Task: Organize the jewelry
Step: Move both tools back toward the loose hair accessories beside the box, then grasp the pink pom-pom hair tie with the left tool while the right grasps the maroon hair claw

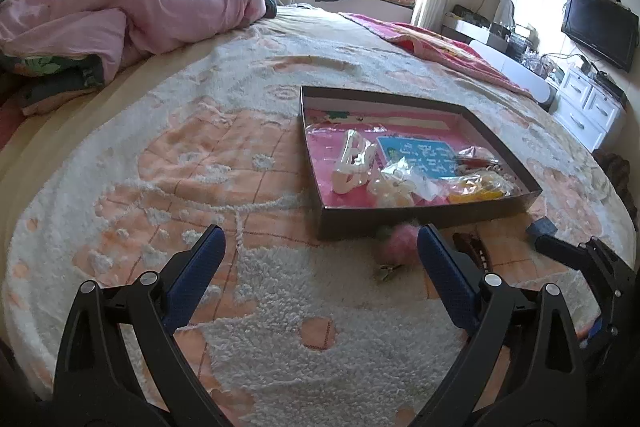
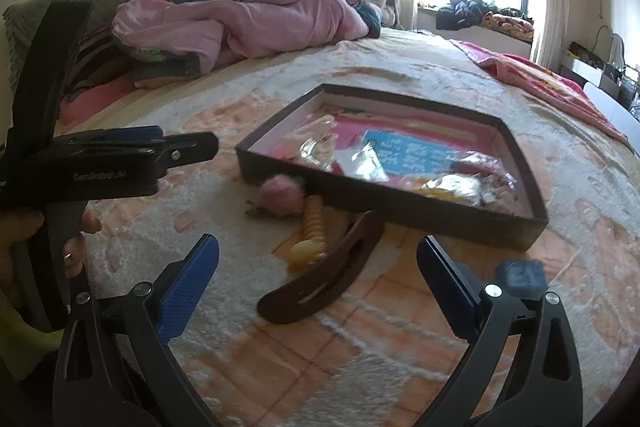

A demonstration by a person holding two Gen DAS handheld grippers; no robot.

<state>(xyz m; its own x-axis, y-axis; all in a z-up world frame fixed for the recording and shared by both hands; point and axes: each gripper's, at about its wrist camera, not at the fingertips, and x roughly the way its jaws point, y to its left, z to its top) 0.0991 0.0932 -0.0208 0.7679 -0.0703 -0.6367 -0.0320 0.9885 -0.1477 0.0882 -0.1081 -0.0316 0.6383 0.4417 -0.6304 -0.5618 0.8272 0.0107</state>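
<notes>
Bagged trinkets already lie in the box (image 1: 420, 223); the brown hair clip (image 2: 324, 271), yellow clip (image 2: 310, 231) and pink pompom (image 2: 280, 197) (all on the bed) remain, with both the left tool (image 1: 320, 251) and right tool (image 2: 318, 263) released.

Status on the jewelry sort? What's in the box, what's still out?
Done: bagged pieces and a white item already lie in the box. In hand: nothing; left gripper and right gripper are both open and empty. Left: the pink pom-pom clip, the yellow piece and the brown hair clip still lie on the blanket outside the box's near wall.
</notes>
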